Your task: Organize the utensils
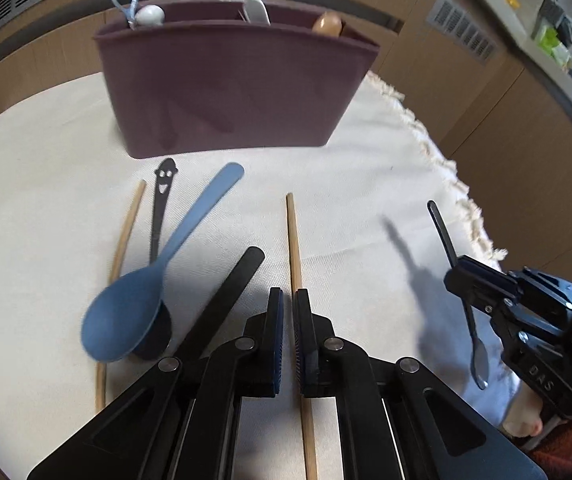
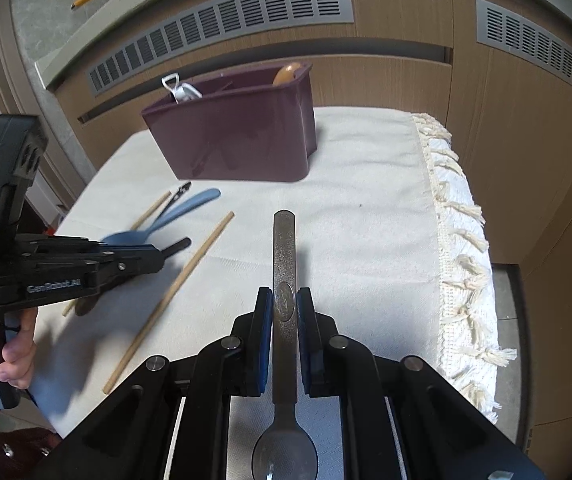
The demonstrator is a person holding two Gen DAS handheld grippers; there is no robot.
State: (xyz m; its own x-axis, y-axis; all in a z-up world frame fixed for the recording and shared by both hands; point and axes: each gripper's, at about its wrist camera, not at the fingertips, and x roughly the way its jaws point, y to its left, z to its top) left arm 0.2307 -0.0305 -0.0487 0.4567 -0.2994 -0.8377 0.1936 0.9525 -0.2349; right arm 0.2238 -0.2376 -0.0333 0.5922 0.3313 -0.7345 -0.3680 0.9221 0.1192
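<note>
Left gripper [image 1: 289,300]: fingers closed on a wooden chopstick [image 1: 296,264], which lies flat on the cloth-covered counter [image 1: 345,184] and passes between the pads. The gap is narrow; the pads appear to press the stick, though the wrist view is too steep to confirm contact on both sides.

Right gripper [image 2: 284,308]: fingers clamped on the handle of a metal spoon [image 2: 284,264], held clear of the cloth, handle pointing ahead, bowl back toward the camera.

The maroon utensil caddy [image 1: 230,92] stands upright at the far side of the cloth, already holding a few items in its compartments. Near it on the cloth lie a second chopstick [image 1: 126,232], a blue plastic spoon [image 1: 134,308], a black smiley-handled utensil [image 1: 160,204] and a flat black handle [image 1: 234,292], clustered at the left and partly overlapping.

Risks noted:
- The chopstick is gripped away from its middle, with much of its length ahead of the fingers. On lifting it may pivot and droop or slide out.
- The black handle lies just beside the left fingers; a skewed lift could drag it or nudge the blue spoon.
- The spoon is held by a slim handle, with its bowl hanging behind the pads, so it may swing when tilted toward the caddy.
- Both grippers heading for the caddy together could collide.
</note>
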